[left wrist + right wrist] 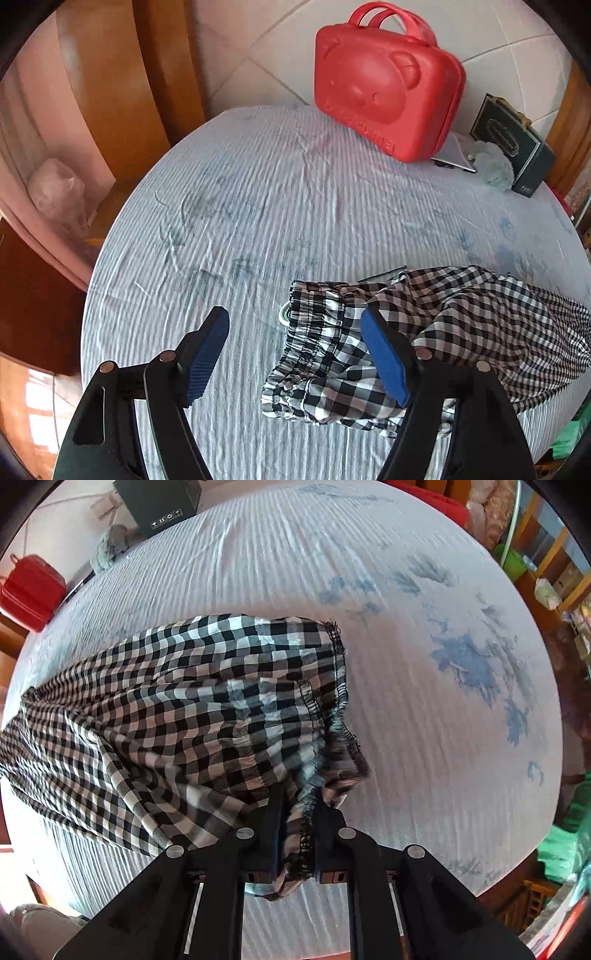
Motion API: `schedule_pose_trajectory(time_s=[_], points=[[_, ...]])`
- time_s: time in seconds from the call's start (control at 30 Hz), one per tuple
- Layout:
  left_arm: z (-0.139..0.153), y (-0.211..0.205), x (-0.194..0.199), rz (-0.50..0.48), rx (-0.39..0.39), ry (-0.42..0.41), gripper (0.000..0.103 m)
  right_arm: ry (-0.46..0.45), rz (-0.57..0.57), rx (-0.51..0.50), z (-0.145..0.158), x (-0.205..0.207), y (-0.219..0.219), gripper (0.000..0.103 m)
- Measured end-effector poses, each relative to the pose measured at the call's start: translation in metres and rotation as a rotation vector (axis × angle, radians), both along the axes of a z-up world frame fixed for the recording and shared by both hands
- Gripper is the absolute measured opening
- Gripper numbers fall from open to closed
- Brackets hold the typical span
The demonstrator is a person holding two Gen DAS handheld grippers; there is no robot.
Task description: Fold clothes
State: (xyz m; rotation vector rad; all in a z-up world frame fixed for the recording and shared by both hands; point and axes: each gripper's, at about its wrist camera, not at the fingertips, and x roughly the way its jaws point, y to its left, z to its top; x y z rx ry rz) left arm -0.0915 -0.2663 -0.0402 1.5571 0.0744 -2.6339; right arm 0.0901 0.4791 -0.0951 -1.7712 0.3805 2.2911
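Note:
Black-and-white checked shorts (424, 332) lie on the bed, their gathered elastic waistband toward the left in the left wrist view. My left gripper (295, 354) is open above the waistband end, its blue pads (384, 358) apart, one over the fabric and one over bare sheet. In the right wrist view the same shorts (184, 701) spread to the left, and my right gripper (295, 834) is shut on a bunched hem edge with frayed black stitching, lifting it off the sheet.
The bed (240, 206) has a pale blue ribbed sheet with faded blue prints. A red bear-face case (384, 85), a dark box (513, 144) and a grey-green fluffy thing (495, 166) sit at the far edge. Wooden furniture stands at the left.

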Motion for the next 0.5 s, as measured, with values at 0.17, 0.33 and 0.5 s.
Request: schedule_pose_trajectory(time_s=[0.17,0.33,0.5], points=[[-0.043,0.012,-0.007,0.026,-0.019,-0.076,0.075,0.314,-0.105,0.094,0.081,-0.006,0.032,0.016],[-0.055,0.014,-0.007,0.056,-0.012,-0.089,0.075,0.276,-0.231,0.163,0.077,-0.017,0.068,0.083],[-0.037,0.007,0.002,0.046,-0.009,-0.044,0.075,0.23,-0.219,0.07,0.058,0.001,0.053,0.08]])
